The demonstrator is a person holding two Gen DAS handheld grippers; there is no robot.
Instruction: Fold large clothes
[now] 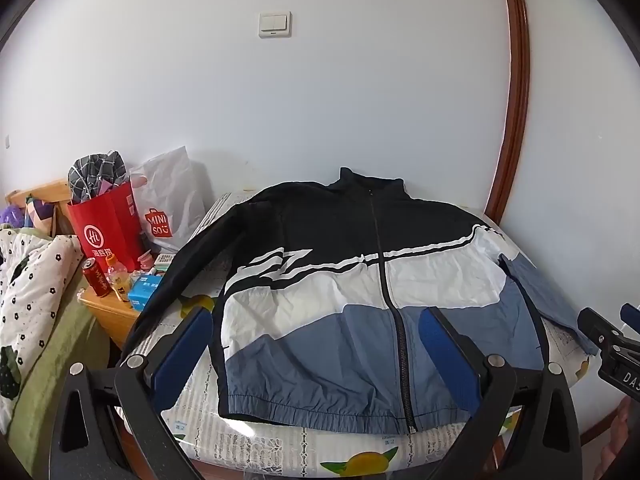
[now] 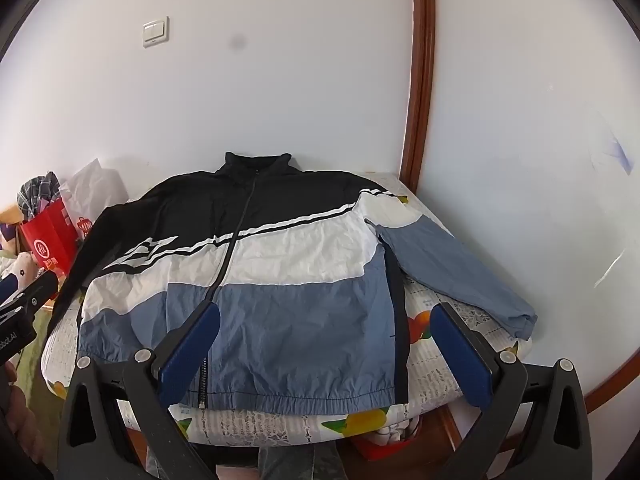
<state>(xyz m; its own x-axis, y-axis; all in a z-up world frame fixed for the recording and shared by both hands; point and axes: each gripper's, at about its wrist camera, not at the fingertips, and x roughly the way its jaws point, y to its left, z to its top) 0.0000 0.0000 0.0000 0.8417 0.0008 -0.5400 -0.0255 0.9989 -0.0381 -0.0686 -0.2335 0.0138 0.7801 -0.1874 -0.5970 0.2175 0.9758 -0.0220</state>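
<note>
A black, white and blue zip-up windbreaker jacket lay spread flat, front up and zipped, on a round table covered with a fruit-print cloth. Above its hem hung the left gripper and right gripper, jaws released, holding nothing.

A pale white wall fills the upper frame, evenly lit, with a double light switch at top centre. A reddish-brown wooden door frame arcs down the right side. At lower left, a wooden nightstand holds a red paper bag, a white Miniso bag and a red can, beside a flower-print quilt.
</note>
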